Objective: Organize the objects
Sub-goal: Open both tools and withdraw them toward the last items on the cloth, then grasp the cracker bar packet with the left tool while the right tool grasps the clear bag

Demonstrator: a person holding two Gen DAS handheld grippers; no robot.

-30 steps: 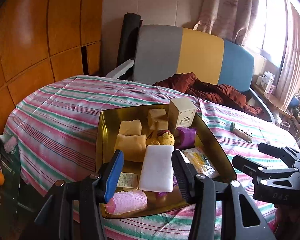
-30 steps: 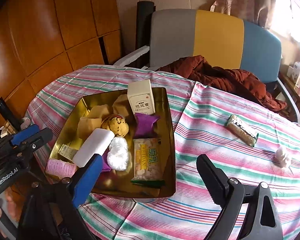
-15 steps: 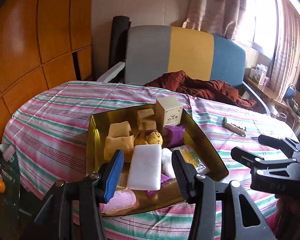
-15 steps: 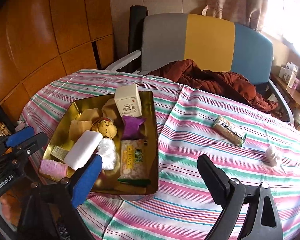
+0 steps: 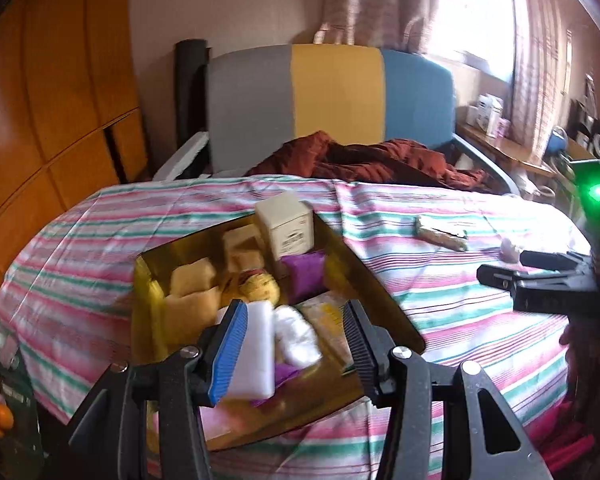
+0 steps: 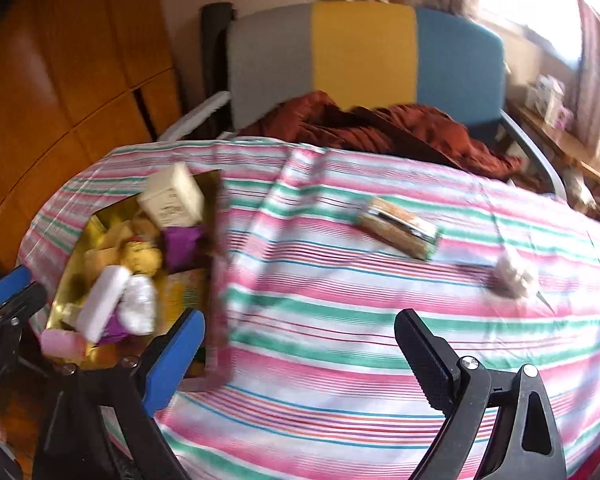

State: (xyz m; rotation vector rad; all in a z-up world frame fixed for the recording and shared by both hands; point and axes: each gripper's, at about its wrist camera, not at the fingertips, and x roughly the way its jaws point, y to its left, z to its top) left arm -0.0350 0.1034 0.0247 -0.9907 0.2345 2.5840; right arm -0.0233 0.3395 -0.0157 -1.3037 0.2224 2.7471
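The left hand-held gripper (image 5: 294,346) had its two sides partly apart, and nothing was squeezed between them. Right in front of it sat the gold tray (image 5: 376,300) on the striped table (image 5: 440,292). The tray was full of small things: a white block (image 5: 254,354), a white fluffy ball (image 5: 298,338), a purple pack (image 5: 304,274), a little cream box (image 5: 286,224) and some yellow sponges (image 5: 192,280).

The right hand-held gripper (image 6: 300,356) had its sides wide apart and was empty too. The tray was off to its left. Ahead of it, on the bare cloth, lay a snack bar (image 6: 400,228), and a bit farther to the right lay a small white ball (image 6: 514,274). These two things were well apart from the tray.

It looked like the step in hand was going to get the things left out on the table. The right hand-held gripper was pointed toward them, with nothing in the way.

Next, it would need to go forward over the snack bar, come down with one side on each long edge, and close. The bar lay slanted, so the hand-held gripper might need to turn a little to match it. Then the bar could go into the tray, where not much room was left.
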